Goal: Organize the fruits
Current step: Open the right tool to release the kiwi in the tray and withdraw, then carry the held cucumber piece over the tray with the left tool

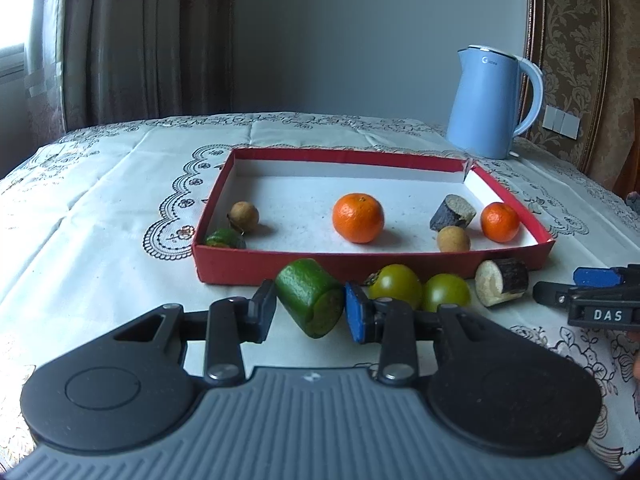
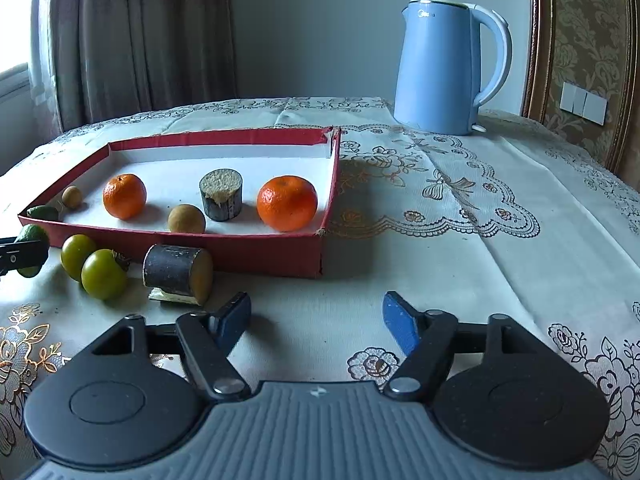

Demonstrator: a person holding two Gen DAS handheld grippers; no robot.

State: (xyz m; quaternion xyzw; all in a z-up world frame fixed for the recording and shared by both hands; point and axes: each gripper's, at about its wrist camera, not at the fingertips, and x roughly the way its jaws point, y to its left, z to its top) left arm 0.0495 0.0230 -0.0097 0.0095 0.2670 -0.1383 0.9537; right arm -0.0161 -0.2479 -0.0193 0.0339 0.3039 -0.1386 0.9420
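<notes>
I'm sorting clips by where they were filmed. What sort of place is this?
Most likely a home dining or living room: a table under an embroidered tablecloth, a blue electric kettle on it, heavy curtains by a window, and damask wallpaper.

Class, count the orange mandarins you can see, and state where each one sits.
2, both inside the red box: one mandarin near the middle, another mandarin by its right wall. None seems hidden.
</notes>
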